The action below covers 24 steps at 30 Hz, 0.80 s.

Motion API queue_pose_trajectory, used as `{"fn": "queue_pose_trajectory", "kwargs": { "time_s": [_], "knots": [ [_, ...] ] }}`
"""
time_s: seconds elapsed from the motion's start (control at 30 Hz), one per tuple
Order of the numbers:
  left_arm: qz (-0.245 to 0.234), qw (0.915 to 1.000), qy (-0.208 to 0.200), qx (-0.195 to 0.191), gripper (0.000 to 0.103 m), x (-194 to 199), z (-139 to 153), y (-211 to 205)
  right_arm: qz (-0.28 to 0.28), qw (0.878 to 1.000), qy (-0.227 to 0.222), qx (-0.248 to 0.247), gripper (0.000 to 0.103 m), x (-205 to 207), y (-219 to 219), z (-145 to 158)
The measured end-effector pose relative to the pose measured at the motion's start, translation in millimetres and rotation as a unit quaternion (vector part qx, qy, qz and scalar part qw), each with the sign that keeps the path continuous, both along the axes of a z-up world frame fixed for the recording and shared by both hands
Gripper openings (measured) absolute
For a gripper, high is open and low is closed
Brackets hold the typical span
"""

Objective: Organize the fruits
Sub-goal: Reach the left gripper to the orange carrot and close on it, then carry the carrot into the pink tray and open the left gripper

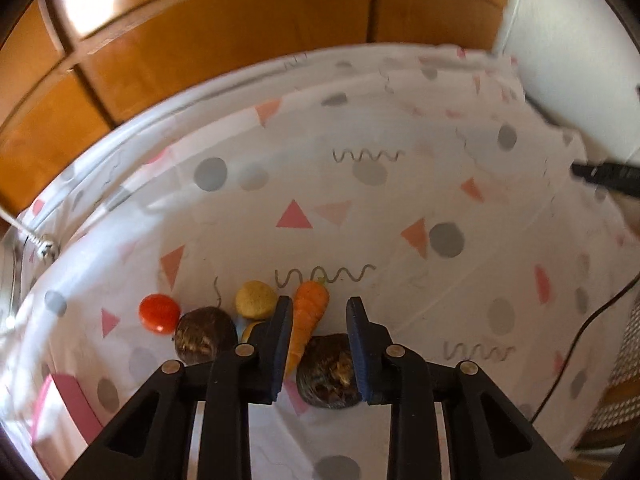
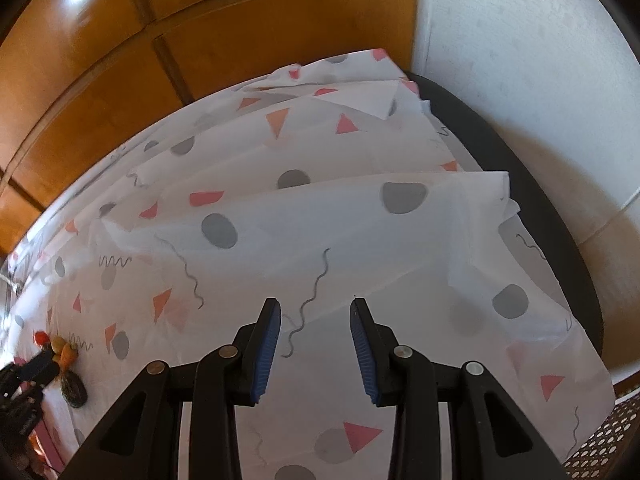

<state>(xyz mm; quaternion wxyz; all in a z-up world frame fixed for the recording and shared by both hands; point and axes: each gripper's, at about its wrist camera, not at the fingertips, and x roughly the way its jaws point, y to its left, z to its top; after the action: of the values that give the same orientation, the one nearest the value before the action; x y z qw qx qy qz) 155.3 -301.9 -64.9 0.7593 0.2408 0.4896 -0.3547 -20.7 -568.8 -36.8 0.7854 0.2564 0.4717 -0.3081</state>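
Note:
In the left wrist view my left gripper (image 1: 320,304) is open, its jaws on either side of a brown fruit (image 1: 328,372) and an orange carrot (image 1: 309,320) lying on the patterned cloth. I cannot tell if it touches them. To the left lie a second brown fruit (image 1: 206,336), a yellow fruit (image 1: 255,299) and a red tomato (image 1: 159,313). In the right wrist view my right gripper (image 2: 315,304) is open and empty over bare cloth. The fruits (image 2: 60,348) and the left gripper (image 2: 32,368) show small at far left.
A white cloth (image 1: 360,208) with pink triangles and grey dots covers the table (image 2: 532,184), whose dark edge shows at right. Wooden cabinet doors (image 1: 200,48) stand behind, a white wall (image 2: 520,60) at right. A black cable (image 1: 580,328) runs at right.

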Motion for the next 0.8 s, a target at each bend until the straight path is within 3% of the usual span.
{"fn": "queue_pose_trajectory", "kwargs": {
  "time_s": [0.13, 0.3, 0.47, 0.8],
  "knots": [
    [-0.019, 0.9994, -0.002, 0.028, 0.027, 5, -16, -6, -0.030, 0.999, -0.013, 0.011, 0.036, -9, -11, 2],
    [-0.019, 0.9995, -0.009, 0.024, 0.022, 5, -23, -7, -0.029, 0.999, -0.012, 0.013, 0.036, -6, -13, 1],
    [0.023, 0.9990, 0.015, -0.036, 0.021, 4, -9, 16, -0.040, 0.999, -0.010, 0.014, 0.036, -9, -18, -1],
    [0.105, 0.9905, 0.003, -0.090, 0.021, -9, 10, 73, -0.055, 0.998, 0.003, 0.010, 0.036, -12, -22, -5]
  ]
}}
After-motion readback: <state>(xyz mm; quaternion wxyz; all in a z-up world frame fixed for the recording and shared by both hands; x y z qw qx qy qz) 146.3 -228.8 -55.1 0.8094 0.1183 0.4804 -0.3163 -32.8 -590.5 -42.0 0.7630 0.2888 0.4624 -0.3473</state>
